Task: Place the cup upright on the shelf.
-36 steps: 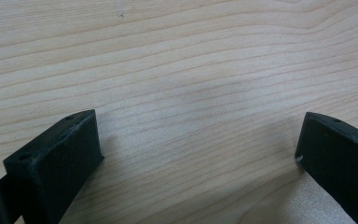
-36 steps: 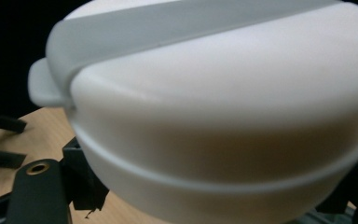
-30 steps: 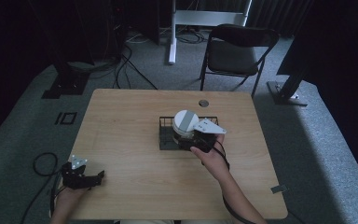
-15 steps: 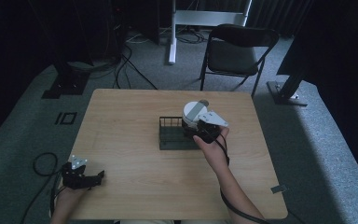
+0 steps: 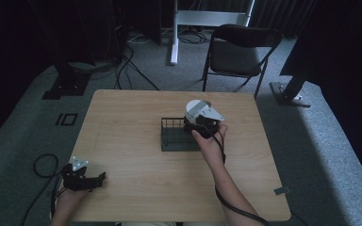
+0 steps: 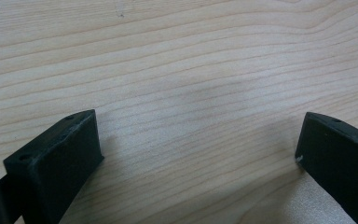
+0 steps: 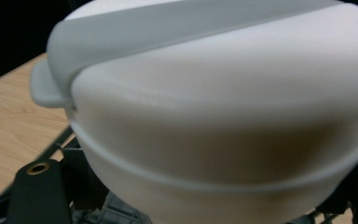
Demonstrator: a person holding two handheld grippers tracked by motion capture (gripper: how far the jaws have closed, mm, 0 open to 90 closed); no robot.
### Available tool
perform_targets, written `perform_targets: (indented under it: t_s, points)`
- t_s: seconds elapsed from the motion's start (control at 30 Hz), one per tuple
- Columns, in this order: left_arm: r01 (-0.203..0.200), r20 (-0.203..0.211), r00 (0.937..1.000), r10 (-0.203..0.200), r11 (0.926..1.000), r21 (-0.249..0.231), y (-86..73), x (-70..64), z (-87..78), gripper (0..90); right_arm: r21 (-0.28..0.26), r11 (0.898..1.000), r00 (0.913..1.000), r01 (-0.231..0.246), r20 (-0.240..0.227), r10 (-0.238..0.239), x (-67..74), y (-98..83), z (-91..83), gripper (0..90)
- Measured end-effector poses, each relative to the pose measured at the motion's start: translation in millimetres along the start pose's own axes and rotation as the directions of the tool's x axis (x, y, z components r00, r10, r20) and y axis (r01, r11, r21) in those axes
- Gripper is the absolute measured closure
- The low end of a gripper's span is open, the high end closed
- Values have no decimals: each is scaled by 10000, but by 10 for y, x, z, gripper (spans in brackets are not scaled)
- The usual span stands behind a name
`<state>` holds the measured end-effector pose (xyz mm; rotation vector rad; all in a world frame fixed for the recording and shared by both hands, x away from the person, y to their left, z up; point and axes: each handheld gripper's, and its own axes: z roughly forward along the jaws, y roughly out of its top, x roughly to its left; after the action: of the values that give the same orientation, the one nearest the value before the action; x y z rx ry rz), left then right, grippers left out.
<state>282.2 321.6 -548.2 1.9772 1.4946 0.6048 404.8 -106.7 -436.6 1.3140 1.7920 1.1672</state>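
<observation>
A white bowl [image 5: 194, 107] with a pale grey rim hangs tilted just above the right end of a black wire rack [image 5: 174, 139] at the middle of the wooden table [image 5: 122, 117]. My right gripper [image 5: 196, 118] is shut on the bowl from the near side. In the right gripper view the bowl [image 7: 223, 98] looms close, with the right gripper [image 7: 200, 198] clamped at its lower edge and rack wires [image 7: 58, 142] below. My left gripper [image 5: 98, 179] rests at the table's near left corner. Its jaws stand open over bare wood, as the left gripper [image 6: 200, 154] view shows.
A black folding chair [image 5: 242, 49] stands beyond the table's far edge, next to a white stand leg [image 5: 174, 33]. Cables [image 5: 122, 66] run over the grey carpet at the far left. A cable loop [image 5: 42, 165] trails from the left gripper.
My right gripper has carried the white bowl up out of the rack and a little to the far right. The left gripper has stayed still.
</observation>
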Motion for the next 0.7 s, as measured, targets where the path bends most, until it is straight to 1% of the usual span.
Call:
perform_targets:
  t_s: [0.03, 0.07, 0.1, 0.2, 0.23, 0.33, 0.37, 0.4, 0.43, 0.6, 0.7]
  points:
    - [2, 1, 10000, -2, 10000, -1, 0, 0, 0, 2, 6, 10000, 9999, 29, 116, -29, 5, -7, 11, 180]
    - [2, 1, 10000, -2, 10000, -1, 0, 0, 0, 2, 6, 10000, 9999, 29, 116, -29, 5, -7, 11, 180]
    - [-9, 0, 10000, 9, 10000, 5, 0, 0, 0, 2, 184, 9996, 9997, -203, 98, 202, 7, -28, 48, 180]
    - [3, -10, 10000, -3, 10000, 2, -1, -1, -1, 2, 285, 9995, 9997, -150, 208, 144, 19, -47, 73, 180]
    - [18, -16, 10000, -18, 10000, 5, -3, -3, -3, 2, 374, 9989, 9994, -284, 214, 276, 21, -64, 96, 180]
    - [29, -17, 10000, -29, 10000, 3, -5, -4, -5, 2, 460, 9983, 9990, -360, 296, 346, 25, -81, 121, 180]
    - [31, -18, 10000, -31, 10000, 1, -5, -4, -5, 2, 596, 9973, 9988, -428, 278, 412, 32, -98, 145, 180]
    - [31, -18, 10000, -31, 10000, 1, -5, -4, -5, 2, 596, 9973, 9988, -428, 278, 412, 32, -98, 145, 180]
    - [28, -18, 10000, -28, 10000, 3, -5, -4, -5, 2, 759, 9962, 9986, -435, 327, 411, 38, -122, 169, 180]
    - [30, -17, 10000, -30, 10000, 3, -5, -4, -5, 2, 811, 9955, 9982, -494, 366, 465, 46, -161, 201, 180]
    - [33, -18, 10000, -33, 10000, 1, -5, -4, -5, 2, 911, 9949, 9982, -439, 440, 401, 68, -193, 225, 180]
